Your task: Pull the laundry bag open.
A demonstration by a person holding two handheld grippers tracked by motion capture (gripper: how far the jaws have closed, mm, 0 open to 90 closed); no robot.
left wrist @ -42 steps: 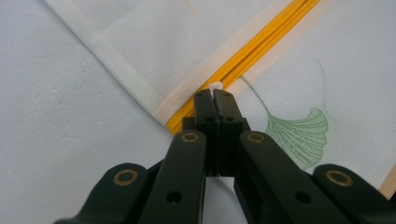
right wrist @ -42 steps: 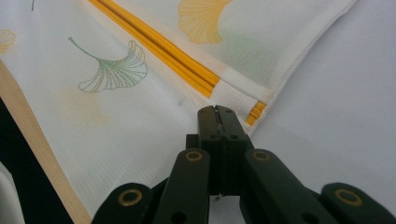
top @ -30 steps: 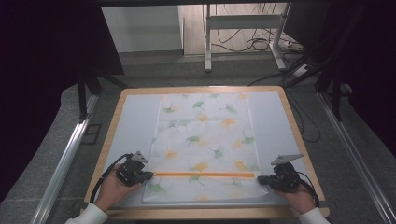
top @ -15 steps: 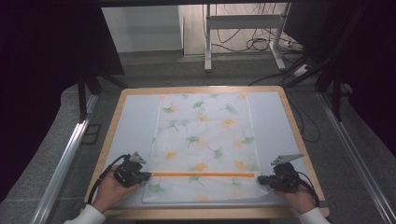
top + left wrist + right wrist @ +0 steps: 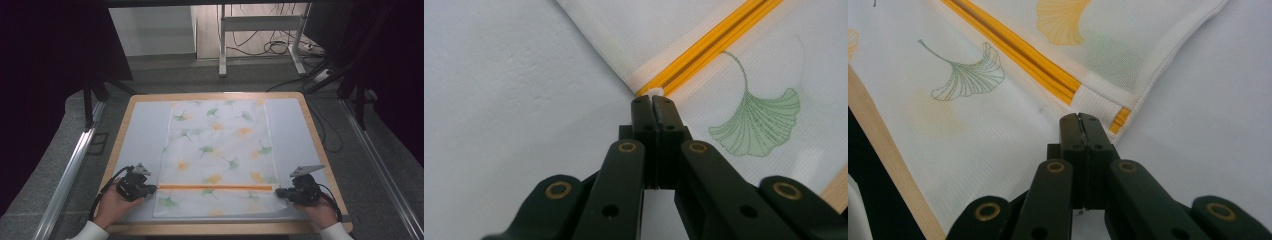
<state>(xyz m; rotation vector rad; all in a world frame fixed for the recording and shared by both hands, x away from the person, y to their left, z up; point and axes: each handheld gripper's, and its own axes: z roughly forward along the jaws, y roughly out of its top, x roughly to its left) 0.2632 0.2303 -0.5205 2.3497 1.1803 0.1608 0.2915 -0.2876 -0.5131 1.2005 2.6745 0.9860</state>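
- Bag [image 5: 220,155]: white mesh, ginkgo-leaf print, laid flat on the pale mat [image 5: 142,140] of the wood-rimmed table [image 5: 310,125], centred, long axis running away from the person.
- Zipper [image 5: 215,187]: orange, run across the bag near its close edge, from left gripper to right gripper.
- Left gripper [image 5: 148,188]: seen at the zipper's left end, at the bag's left edge. In the left gripper view the jaws are clenched tight together, tips at a small white tab [image 5: 655,92] where the zipper ends; whether the tab is actually pinched cannot be told.
- Right gripper [image 5: 278,191]: seen at the zipper's right end, at the bag's right edge. In the right gripper view the jaws are pressed together, tips lying on the bag's white hem beside the zipper end; a grip on the fabric cannot be confirmed.
- Both grippers are held low over the mat, one hand on each, well apart, pointed toward each other along the zipper.
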